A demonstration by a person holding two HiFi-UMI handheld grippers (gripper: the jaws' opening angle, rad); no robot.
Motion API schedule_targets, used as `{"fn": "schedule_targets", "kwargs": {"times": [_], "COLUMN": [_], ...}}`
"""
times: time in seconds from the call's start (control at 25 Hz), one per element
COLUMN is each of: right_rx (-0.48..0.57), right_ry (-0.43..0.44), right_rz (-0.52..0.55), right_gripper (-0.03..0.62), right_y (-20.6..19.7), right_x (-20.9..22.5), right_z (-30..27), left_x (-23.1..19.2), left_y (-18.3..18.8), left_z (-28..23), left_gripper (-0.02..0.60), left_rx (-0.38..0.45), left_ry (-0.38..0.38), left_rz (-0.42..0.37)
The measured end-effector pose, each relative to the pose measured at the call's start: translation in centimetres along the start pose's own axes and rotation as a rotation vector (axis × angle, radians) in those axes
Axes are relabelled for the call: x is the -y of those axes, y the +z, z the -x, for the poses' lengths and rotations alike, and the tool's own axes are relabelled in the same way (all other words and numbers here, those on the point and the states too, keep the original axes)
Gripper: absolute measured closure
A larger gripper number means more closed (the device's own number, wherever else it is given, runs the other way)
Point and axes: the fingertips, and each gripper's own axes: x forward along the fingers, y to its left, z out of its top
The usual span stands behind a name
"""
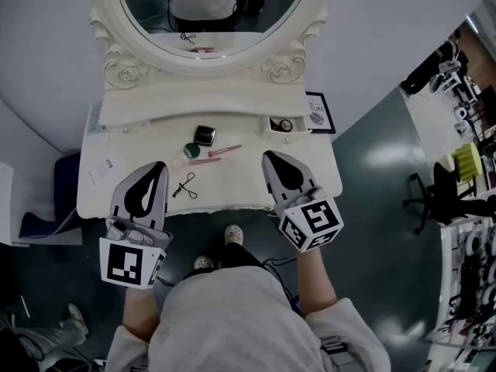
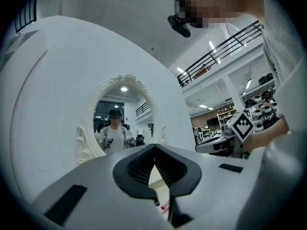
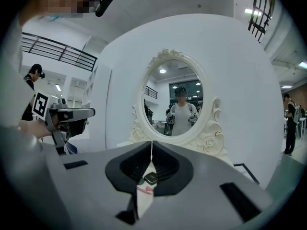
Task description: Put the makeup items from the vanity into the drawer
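Your left tongs point(image 1: 157, 167) and right tongs point(image 1: 270, 158): both pressed together, nothing between them, held over the front of the desk point(image 1: 232, 184)

Lying on the desk, front to back: black wire curler point(image 1: 184, 186), green pot point(image 1: 191, 150), pink pencil point(image 1: 223, 151), black compact point(image 1: 204, 136)

Back right, the small drawer point(image 1: 273, 126) stands open, with one round item seemingly inside

Judged: barely begun, four pieces left for you to move

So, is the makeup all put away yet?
Barely started. The drawer looks open, with something small inside. Both grippers, left and right, are shut and empty. The compact, green pot, pink pencil and curler lie on the vanity.
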Motion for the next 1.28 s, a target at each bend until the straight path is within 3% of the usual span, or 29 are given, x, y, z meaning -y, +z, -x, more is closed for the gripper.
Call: {"fn": "schedule_targets", "kwargs": {"times": [0.76,1.28], "right_rx": [0.108,0.146], "right_ry": [-0.040,0.012], "right_rz": [0.027,0.096], "right_gripper": [0.571,0.571], "right_y": [2.6,4.8], "right_x": [-6.2,-7.3], "right_z": [3.2,5.3], "left_x": [-1.5,0.3], "left_y": [1.1,3.0], "left_z": [5.1,6.1], "left_gripper": [0.566,0.566], "left_rx": [0.043,0.067], "left_ry": [-0.018,0.016], "left_rz": [0.029,0.024]}}
